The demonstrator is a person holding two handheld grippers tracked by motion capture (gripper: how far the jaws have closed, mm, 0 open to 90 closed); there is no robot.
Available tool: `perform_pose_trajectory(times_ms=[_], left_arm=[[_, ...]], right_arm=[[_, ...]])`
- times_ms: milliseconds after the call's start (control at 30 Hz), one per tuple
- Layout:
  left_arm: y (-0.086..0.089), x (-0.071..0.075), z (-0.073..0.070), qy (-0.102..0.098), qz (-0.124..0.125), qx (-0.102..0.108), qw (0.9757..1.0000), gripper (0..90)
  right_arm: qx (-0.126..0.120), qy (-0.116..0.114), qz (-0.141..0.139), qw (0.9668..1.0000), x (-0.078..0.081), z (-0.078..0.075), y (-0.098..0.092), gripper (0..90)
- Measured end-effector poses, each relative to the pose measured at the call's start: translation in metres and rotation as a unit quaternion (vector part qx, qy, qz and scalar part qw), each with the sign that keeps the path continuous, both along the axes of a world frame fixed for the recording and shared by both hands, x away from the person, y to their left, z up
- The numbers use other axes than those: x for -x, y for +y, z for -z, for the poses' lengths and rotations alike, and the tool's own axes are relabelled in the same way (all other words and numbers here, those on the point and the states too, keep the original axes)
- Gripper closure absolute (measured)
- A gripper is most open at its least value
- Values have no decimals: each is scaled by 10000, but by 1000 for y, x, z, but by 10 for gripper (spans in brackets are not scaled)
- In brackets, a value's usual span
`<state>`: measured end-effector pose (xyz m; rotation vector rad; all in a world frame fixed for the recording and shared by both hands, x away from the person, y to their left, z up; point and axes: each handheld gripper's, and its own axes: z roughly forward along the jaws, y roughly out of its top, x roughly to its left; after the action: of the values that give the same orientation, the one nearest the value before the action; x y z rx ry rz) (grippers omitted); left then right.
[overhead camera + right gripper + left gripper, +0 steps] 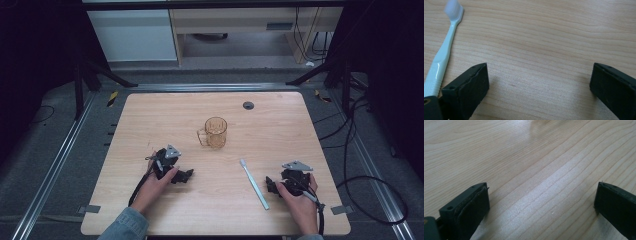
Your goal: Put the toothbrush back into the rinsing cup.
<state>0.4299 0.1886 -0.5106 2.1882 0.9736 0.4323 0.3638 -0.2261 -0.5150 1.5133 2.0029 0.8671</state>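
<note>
A person rests a claw in each hand on a pale wooden table (pixel 150 120), both claws released with nothing between their jaws. The right claw (pixel 272 186) sits just beside a pale-green toothbrush (pixel 254 183) that lies flat, bristle end pointing away from the person, toward a translucent amber mug (pixel 215 132) standing upright near the table's middle. The left claw (pixel 186 175) lies well apart from the brush, nearer the mug's handle side. The work in hand looks to be a pickup of the toothbrush. To do it well, the right claw should shift sideways until the slim handle (pixel 437 66) sits between the jaws, come down low and square across it, then close around mid-handle so the brush stays level when lifted.
</note>
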Motion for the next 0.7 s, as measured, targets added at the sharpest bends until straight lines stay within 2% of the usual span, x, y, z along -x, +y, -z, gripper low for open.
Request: perform_pose_trajectory(times_ms=[133, 233, 267, 333, 367, 400, 433, 533, 600, 667, 700], left_arm=[[0, 1, 0, -5, -51, -6, 10000, 0], [0, 1, 0, -1, -54, 0, 10000, 0], [-1, 0, 0, 2, -56, 9, 10000, 0], [-1, -1, 0, 4, -51, 0, 10000, 0], [-1, -1, 0, 2, -47, 0, 10000, 0], [-1, -1, 0, -1, -46, 0, 10000, 0], [-1, -2, 0, -2, -45, 0, 10000, 0], [-1, -2, 0, -1, -38, 0, 10000, 0], [-2, -2, 0, 3, -22, 5, 10000, 0], [-2, -2, 0, 2, -19, 2, 10000, 0], [-2, -2, 0, 1, -19, 4, 10000, 0]], right_arm=[[-21, -16, 14, 10000, 1, 0, 0, 44], [-61, 7, -29, 10000, 2, -2, -2, 96], [35, 114, -94, 9999, 2, -6, -2, 132], [93, 183, -149, 9997, 2, -9, -1, 127], [231, 221, -208, 9993, 1, -14, 2, 131], [442, 332, -389, 9977, 0, -26, 10, 152], [442, 332, -389, 9977, 0, -26, 10, 152], [878, 460, -653, 9929, -3, -44, 25, 188], [949, 491, -893, 9902, -6, -58, 39, 216], [919, 541, -950, 9897, -8, -62, 43, 227], [1012, 702, -1086, 9864, -12, -66, 54, 239]])
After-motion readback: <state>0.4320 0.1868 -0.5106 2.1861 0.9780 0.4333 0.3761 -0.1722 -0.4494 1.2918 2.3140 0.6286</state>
